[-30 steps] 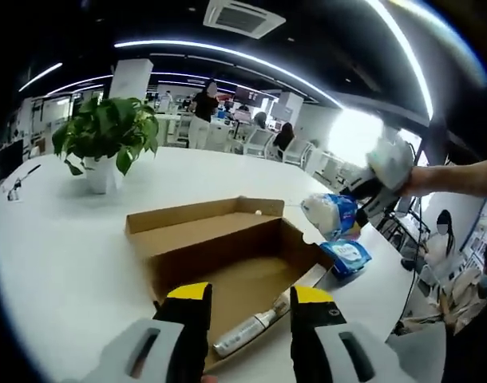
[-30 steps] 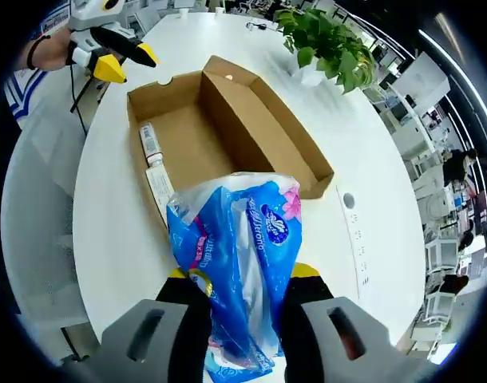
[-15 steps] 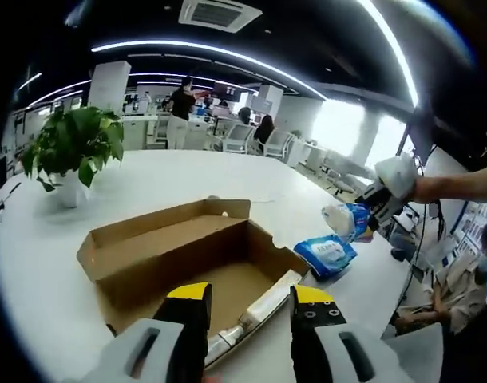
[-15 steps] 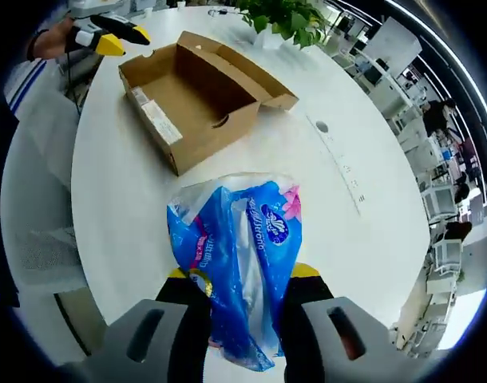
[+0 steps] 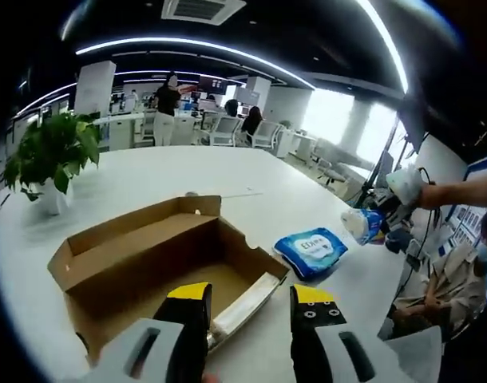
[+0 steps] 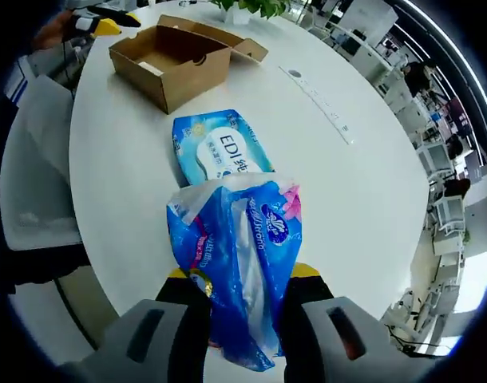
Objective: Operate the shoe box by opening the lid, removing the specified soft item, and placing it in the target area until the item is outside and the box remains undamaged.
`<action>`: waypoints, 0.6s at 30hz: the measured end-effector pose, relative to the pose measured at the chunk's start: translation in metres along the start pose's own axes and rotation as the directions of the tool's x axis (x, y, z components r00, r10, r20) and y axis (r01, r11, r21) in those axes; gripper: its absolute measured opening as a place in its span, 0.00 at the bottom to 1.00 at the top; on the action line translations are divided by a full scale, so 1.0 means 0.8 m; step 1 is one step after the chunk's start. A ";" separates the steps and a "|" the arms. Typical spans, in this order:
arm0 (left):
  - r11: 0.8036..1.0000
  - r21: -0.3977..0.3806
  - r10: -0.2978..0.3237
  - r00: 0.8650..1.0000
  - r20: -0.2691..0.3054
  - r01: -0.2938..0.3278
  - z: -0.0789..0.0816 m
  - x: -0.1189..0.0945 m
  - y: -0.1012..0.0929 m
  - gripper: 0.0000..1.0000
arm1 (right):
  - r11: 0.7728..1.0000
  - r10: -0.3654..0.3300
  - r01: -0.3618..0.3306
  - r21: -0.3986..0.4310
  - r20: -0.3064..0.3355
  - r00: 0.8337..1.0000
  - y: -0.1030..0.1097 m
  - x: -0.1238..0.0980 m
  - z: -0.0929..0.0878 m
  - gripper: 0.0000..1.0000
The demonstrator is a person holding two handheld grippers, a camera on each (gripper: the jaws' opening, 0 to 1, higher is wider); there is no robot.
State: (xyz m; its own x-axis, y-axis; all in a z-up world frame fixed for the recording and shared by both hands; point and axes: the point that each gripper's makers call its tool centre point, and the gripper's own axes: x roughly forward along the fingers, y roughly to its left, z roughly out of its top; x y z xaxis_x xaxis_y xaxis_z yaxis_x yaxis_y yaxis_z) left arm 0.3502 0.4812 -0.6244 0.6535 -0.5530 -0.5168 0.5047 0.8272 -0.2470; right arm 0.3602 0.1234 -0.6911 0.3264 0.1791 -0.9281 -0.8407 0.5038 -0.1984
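white table [image 6: 140, 159] carries the open shoe box [image 5: 148, 255] and, just beside it, a blue wipes pack [image 6: 218, 155] marked "edi". right gripper [image 6: 242, 291] clamps the blue tissue pack [image 6: 239, 255] above the table. left gripper [image 5: 250, 303] jaws spread, holding nothing.

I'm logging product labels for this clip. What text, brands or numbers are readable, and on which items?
"EDI", then cut-off characters: wipes pack lying on the table.
Script brand logo on the tissue pack in the right gripper: too blurred to read.
Shoe box: no print legible.
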 end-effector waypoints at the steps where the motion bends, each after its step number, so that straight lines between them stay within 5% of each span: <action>1: 1.000 0.000 -0.001 1.000 0.000 0.001 0.001 0.001 -0.003 0.40 | 1.000 0.001 -0.001 0.008 0.002 1.000 -0.001 0.000 -0.005 0.28; 13: 1.000 0.008 0.008 1.000 -0.010 -0.008 0.003 0.007 -0.020 0.40 | 1.000 0.010 -0.010 0.008 0.008 1.000 -0.013 0.006 -0.018 0.29; 18: 1.000 0.006 0.026 1.000 -0.007 -0.026 0.005 0.002 -0.017 0.40 | 0.997 0.008 -0.010 -0.080 -0.033 0.999 -0.026 0.015 -0.028 0.29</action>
State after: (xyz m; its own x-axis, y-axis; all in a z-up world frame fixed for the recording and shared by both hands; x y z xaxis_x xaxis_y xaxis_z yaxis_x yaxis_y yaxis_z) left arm 0.3464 0.4687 -0.6183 0.6626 -0.5305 -0.5287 0.4907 0.8408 -0.2286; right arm 0.3719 0.0963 -0.7053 0.3053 0.1550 -0.9395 -0.8761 0.4323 -0.2134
